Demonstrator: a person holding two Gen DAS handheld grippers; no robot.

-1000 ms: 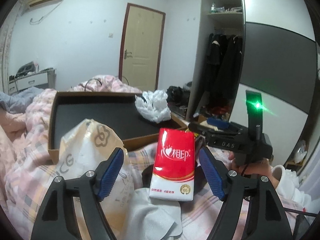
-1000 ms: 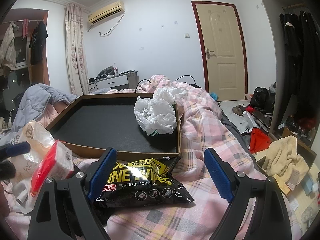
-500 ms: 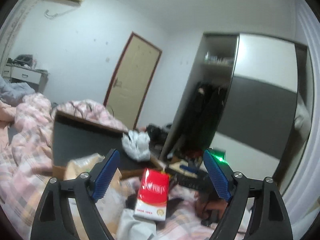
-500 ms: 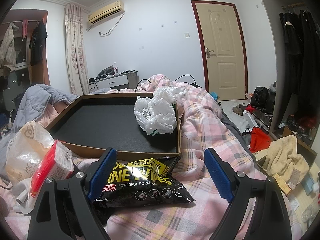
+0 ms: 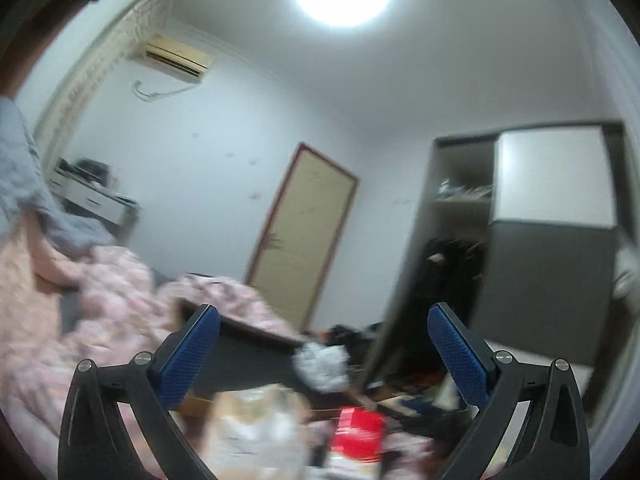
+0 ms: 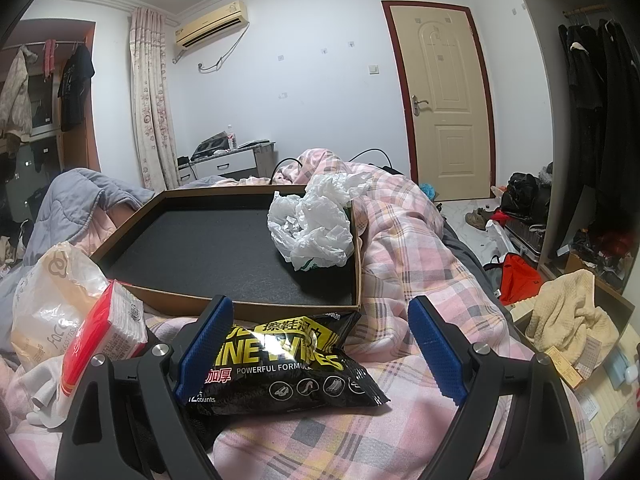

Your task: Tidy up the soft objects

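The right gripper (image 6: 316, 354) stands spread, a black wipes pack (image 6: 288, 368) lying on the pink plaid quilt (image 6: 416, 248) between its blue pads (image 6: 436, 356), none pressing it. Left of it lean a red tissue pack (image 6: 96, 344) and a beige bag (image 6: 52, 300). Just beyond, the shallow cardboard tray (image 6: 132, 216) holds a crumpled white plastic bag (image 6: 316, 224) in its far right corner; the rest is bare. The left gripper (image 5: 324, 356) tilts upward, its jaws opening with nothing between them.

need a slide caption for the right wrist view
Open right tongs hover over a black wipes pack on the plaid quilt, tray beyond.
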